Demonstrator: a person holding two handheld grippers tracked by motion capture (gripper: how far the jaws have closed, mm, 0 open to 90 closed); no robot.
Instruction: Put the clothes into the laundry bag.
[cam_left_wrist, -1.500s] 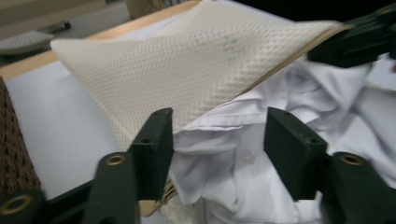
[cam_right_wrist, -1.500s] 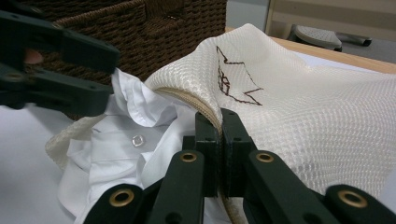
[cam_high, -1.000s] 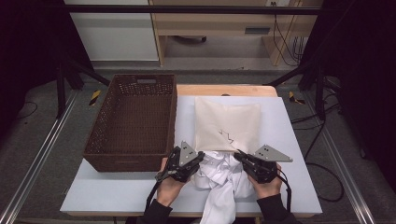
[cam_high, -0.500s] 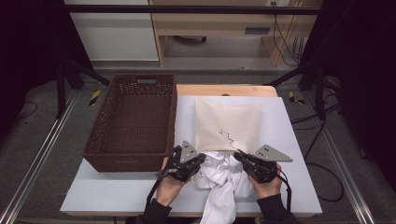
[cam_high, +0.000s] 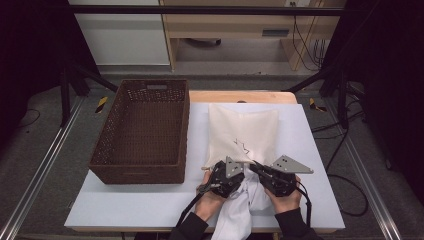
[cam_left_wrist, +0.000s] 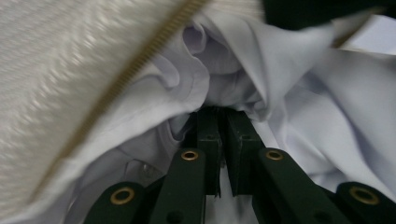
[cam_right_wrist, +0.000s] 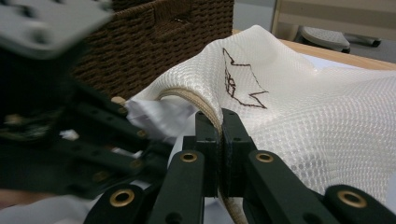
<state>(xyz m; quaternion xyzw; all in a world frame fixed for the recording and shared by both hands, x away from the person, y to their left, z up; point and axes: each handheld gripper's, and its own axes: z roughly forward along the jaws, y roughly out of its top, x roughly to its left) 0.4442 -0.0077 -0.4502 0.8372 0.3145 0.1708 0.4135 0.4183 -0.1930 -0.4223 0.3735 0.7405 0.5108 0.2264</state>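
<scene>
A cream mesh bag (cam_high: 242, 131) with a dark stitched mark lies on the white table (cam_high: 125, 205), its zipped mouth toward me. A white garment (cam_high: 239, 212) spills out of that mouth and over the near table edge. My left gripper (cam_high: 241, 178) is pushed into the garment folds at the mouth. In the left gripper view the left gripper (cam_left_wrist: 223, 115) is shut on the white garment (cam_left_wrist: 299, 93), beside the bag's zipper (cam_left_wrist: 140, 65). My right gripper (cam_high: 254, 167) holds the mouth up. In the right gripper view the right gripper (cam_right_wrist: 219, 120) is shut on the bag's zipper edge (cam_right_wrist: 198, 100).
A brown wicker basket (cam_high: 142, 127) stands on the left half of the table, close beside the bag. A wooden board (cam_high: 240, 96) lies behind the bag. Floor rails and cables run along both sides of the table.
My left gripper has shifted right, deeper into the garment at the bag's mouth. The right gripper has stayed where it was on the zipper edge.
</scene>
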